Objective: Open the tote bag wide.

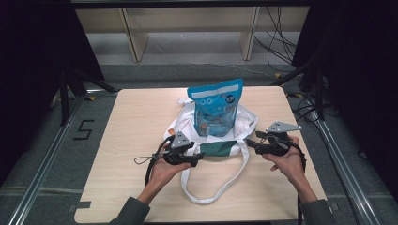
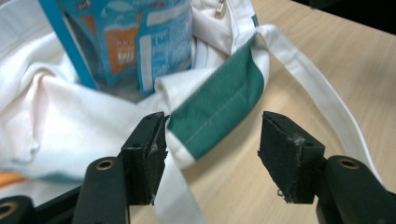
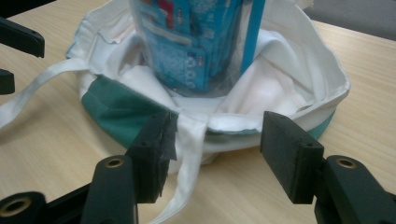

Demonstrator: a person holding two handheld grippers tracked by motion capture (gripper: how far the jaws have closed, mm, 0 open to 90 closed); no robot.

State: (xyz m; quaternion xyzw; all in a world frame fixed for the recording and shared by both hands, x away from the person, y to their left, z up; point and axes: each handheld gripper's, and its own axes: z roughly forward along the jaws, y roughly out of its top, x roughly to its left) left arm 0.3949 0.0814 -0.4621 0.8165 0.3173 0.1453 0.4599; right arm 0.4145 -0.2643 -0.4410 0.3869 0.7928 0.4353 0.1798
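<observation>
Item: blue snack pouch (image 1: pixel 216 107), which stood upright inside the white tote bag (image 1: pixel 246 119) at table centre, the bag's cloth slumped round its base and the green-banded rim (image 1: pixel 217 149) at six o'clock of the pouch. I judged loading done and raising the bag's sides left. My left gripper (image 1: pixel 201 158) at seven o'clock and right gripper (image 1: pixel 249 142) at four o'clock both stood wide, gripping nothing, rim cloth lying between the jaws, on the wooden table (image 1: pixel 136 117).

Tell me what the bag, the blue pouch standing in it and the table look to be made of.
Bag: white woven cloth with a green band, probably cotton canvas; it creases softly and shows stitching, matte.
Pouch: thin plastic film, glossy, printed blue with a clear window; it stands upright and catches the light.
Table: pale wood-grain top, likely laminate or veneer; smooth, faintly shiny.
</observation>
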